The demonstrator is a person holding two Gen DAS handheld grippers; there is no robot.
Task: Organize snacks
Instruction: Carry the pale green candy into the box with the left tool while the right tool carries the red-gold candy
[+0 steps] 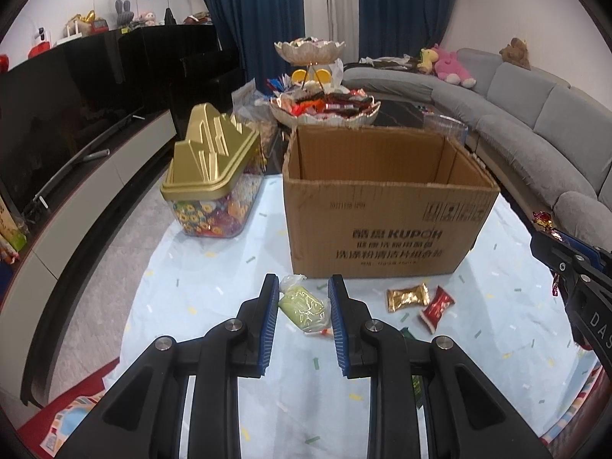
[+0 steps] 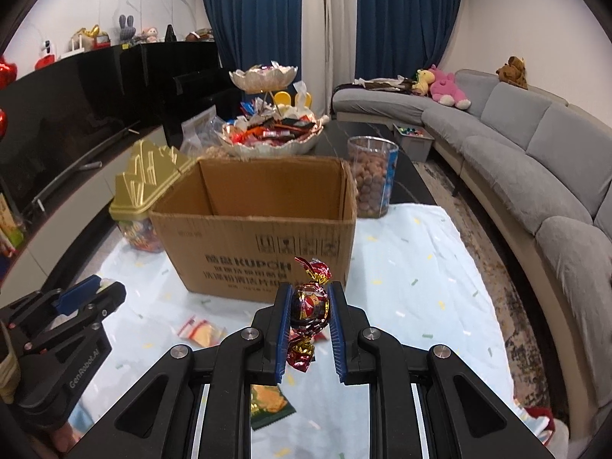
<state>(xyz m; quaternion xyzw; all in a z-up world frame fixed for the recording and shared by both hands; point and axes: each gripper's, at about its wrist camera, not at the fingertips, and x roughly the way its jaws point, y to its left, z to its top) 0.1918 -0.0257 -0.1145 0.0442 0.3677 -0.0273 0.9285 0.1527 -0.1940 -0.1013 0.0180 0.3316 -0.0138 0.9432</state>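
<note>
Foil-wrapped red candy (image 2: 310,306) pinched in right gripper (image 2: 309,311) jaws near cardboard box (image 2: 260,229) | left gripper (image 1: 302,306) jaws part-open around green snack (image 1: 304,306) on bench, contact unclear | risk: slick foil slips out short of box

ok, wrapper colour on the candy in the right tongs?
Red foil with gold markings on the candy; clearest in the right wrist view.

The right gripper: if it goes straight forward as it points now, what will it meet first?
Most likely the front wall of the cardboard box, which stands right ahead of the right gripper. The candy between its fingers would probably touch first. The gap to the box is hard to judge.
</note>
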